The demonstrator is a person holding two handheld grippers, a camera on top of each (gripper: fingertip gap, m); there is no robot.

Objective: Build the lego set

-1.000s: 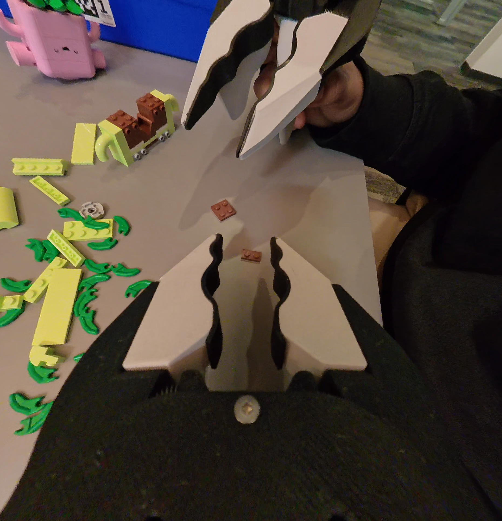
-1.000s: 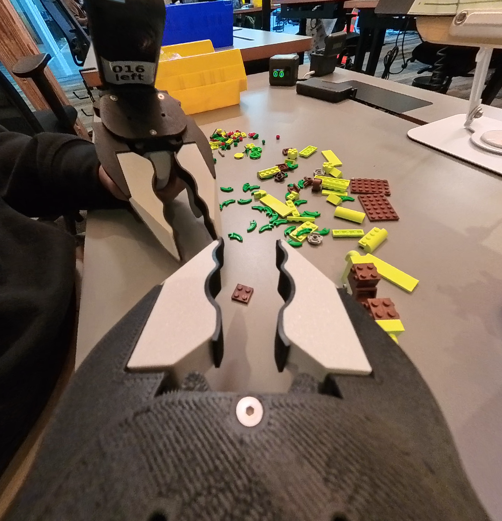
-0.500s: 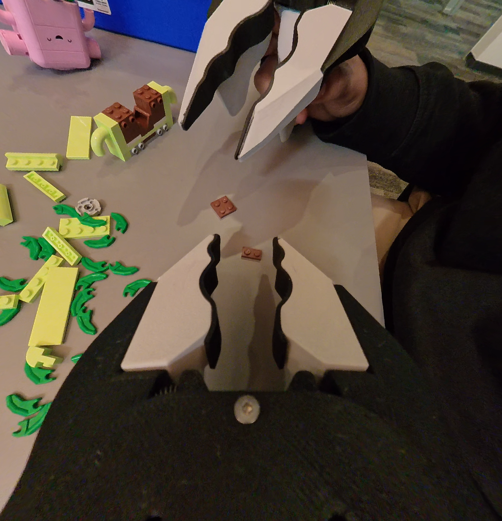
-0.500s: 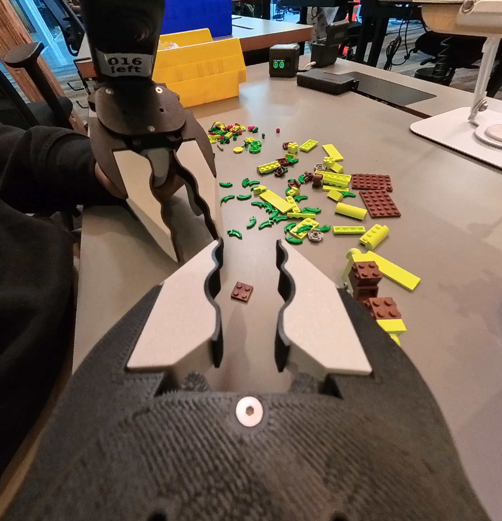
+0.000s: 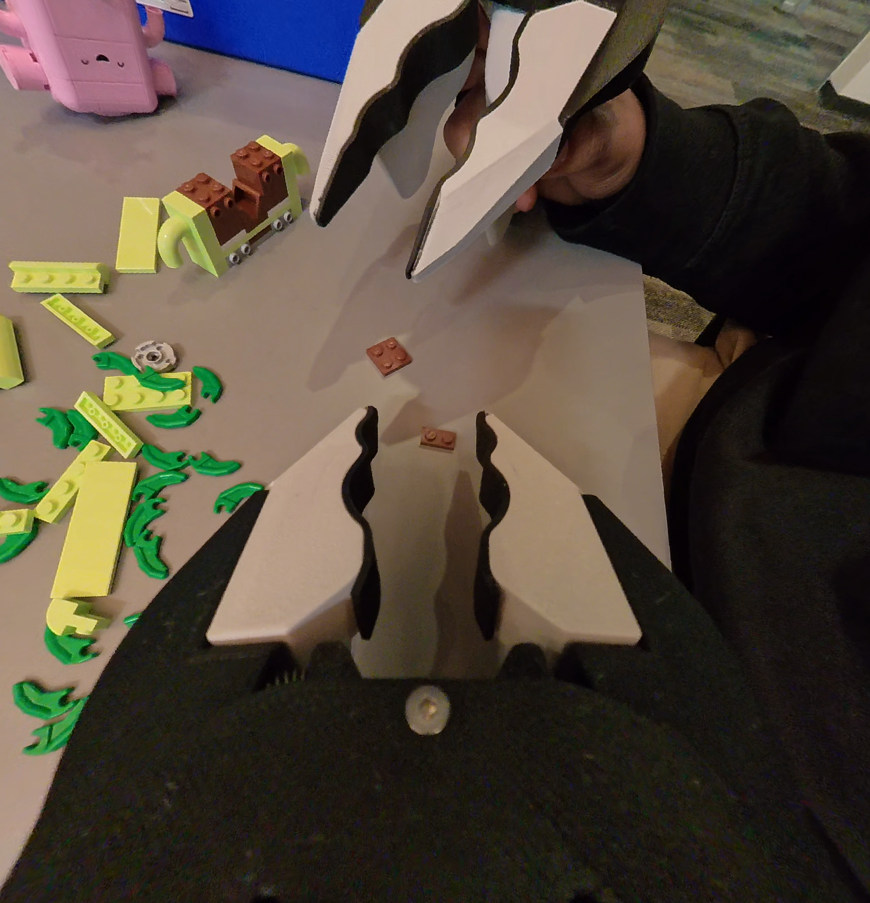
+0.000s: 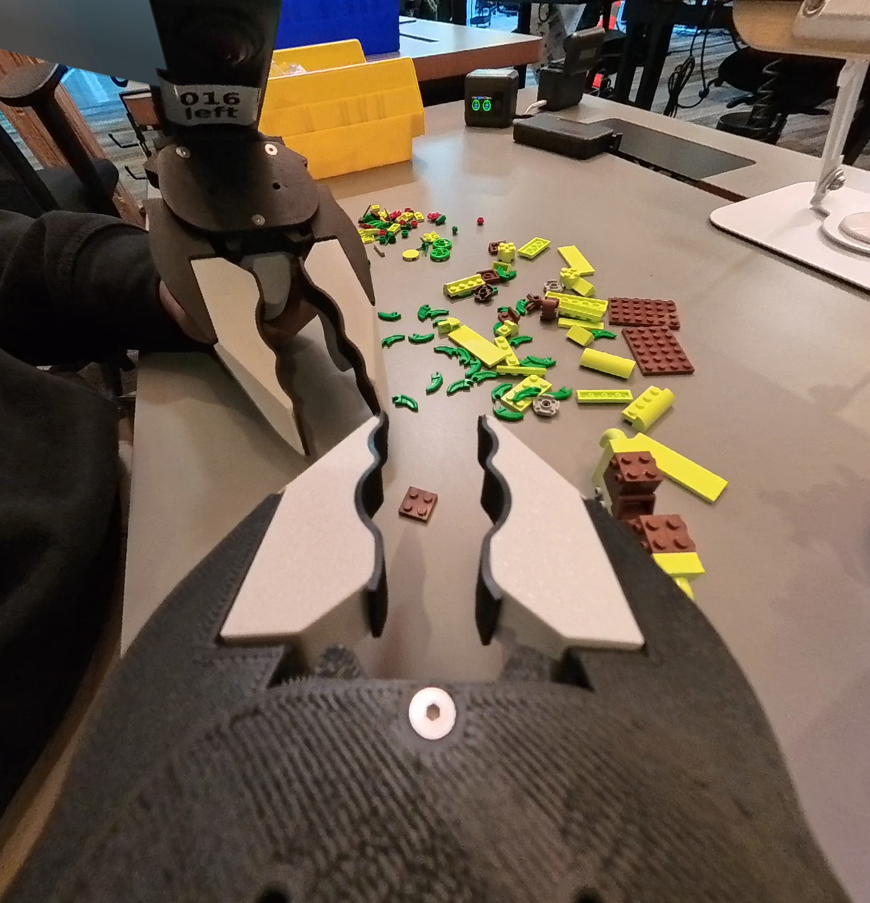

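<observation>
Brown plates lie flat on the grey table: we frame the two-stud plate with our spread left gripper, the square plate with our spread right gripper. Next we lower and pinch each.

Grey table with a smooth matte top, edge running along a patterned grey carpet. Two yellow bins stand at the far side, a blue bin behind them. Small black device with green lit display near a flat black box. White stand base with an upright post at the right edge. Dark chair armrest at left. More desks and office chairs farther back. Light dim and warm; soft shadows on the tabletop.
</observation>
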